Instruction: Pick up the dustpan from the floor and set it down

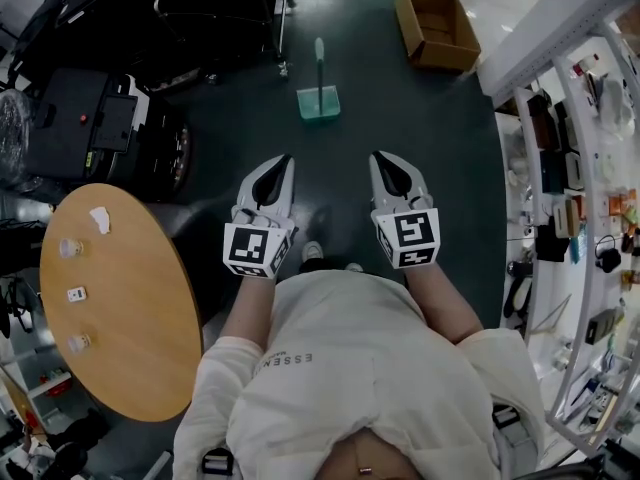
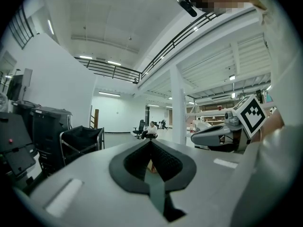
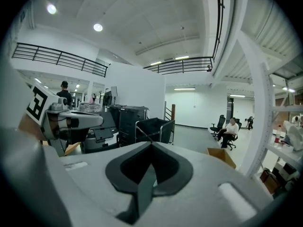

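The dustpan (image 1: 319, 99), pale green with a long upright handle, stands on the dark floor ahead of me in the head view. My left gripper (image 1: 286, 158) and right gripper (image 1: 378, 155) are held side by side in front of my chest, well short of the dustpan and above the floor. Both point forward and are shut, with nothing held. In the left gripper view its own jaws (image 2: 151, 142) meet at the tip, and the right gripper (image 2: 222, 134) shows beside them. The right gripper view shows that gripper (image 3: 151, 143) likewise shut.
An open cardboard box (image 1: 437, 26) lies on the floor at the far right. A round wooden table (image 1: 120, 298) with small items stands at my left. Black machines and carts (image 1: 100, 118) fill the far left. White shelving (image 1: 580, 218) runs along the right.
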`<state>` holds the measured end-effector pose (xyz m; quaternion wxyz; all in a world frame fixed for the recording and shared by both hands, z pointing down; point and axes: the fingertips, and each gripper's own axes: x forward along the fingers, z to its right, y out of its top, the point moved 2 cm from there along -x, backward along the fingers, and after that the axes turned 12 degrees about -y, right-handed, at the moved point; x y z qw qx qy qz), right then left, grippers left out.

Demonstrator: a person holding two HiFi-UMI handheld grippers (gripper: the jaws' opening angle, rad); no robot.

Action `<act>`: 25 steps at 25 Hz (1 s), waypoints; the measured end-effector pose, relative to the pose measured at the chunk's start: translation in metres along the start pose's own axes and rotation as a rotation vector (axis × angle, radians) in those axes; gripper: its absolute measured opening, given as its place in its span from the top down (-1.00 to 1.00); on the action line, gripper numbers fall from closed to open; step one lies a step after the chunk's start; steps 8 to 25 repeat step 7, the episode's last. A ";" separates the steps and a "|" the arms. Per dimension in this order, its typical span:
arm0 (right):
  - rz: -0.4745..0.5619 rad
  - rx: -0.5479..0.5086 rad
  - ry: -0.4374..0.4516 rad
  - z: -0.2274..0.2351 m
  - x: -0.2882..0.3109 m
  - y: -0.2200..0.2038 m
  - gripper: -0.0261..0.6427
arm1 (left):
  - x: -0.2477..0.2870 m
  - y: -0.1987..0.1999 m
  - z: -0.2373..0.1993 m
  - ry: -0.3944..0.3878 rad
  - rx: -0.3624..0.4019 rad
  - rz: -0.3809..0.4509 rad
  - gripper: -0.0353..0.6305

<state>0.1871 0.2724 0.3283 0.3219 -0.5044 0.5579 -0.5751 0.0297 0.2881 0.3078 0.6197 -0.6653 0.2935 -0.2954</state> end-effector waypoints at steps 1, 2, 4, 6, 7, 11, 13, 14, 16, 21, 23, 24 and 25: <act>-0.003 0.001 0.002 0.002 -0.001 -0.001 0.95 | 0.000 -0.001 0.002 0.003 -0.002 -0.003 0.87; -0.006 0.002 0.004 0.004 -0.003 -0.002 0.95 | 0.001 -0.001 0.004 0.005 -0.003 -0.005 0.87; -0.010 0.004 0.005 0.008 -0.006 -0.003 0.95 | 0.002 -0.001 0.008 0.008 -0.002 -0.009 0.87; -0.013 0.003 0.005 0.010 -0.008 -0.003 0.95 | 0.002 -0.002 0.009 0.009 -0.001 -0.012 0.87; -0.013 0.003 0.005 0.010 -0.008 -0.003 0.95 | 0.002 -0.002 0.010 0.009 -0.001 -0.013 0.87; -0.013 0.003 0.005 0.010 -0.008 -0.003 0.95 | 0.002 -0.002 0.010 0.009 -0.001 -0.013 0.87; -0.013 0.003 0.005 0.010 -0.008 -0.003 0.95 | 0.002 -0.002 0.010 0.009 -0.001 -0.013 0.87; -0.013 0.003 0.005 0.010 -0.008 -0.003 0.95 | 0.002 -0.002 0.010 0.009 -0.001 -0.013 0.87; -0.013 0.003 0.005 0.010 -0.008 -0.003 0.95 | 0.002 -0.002 0.010 0.009 -0.001 -0.013 0.87; -0.013 0.003 0.005 0.010 -0.008 -0.003 0.95 | 0.002 -0.002 0.010 0.009 -0.001 -0.013 0.87; -0.013 0.003 0.005 0.010 -0.008 -0.003 0.95 | 0.002 -0.002 0.010 0.009 -0.001 -0.013 0.87; -0.013 0.003 0.005 0.010 -0.008 -0.003 0.95 | 0.002 -0.002 0.010 0.009 -0.001 -0.013 0.87; -0.013 0.003 0.005 0.010 -0.008 -0.003 0.95 | 0.002 -0.002 0.010 0.009 -0.001 -0.013 0.87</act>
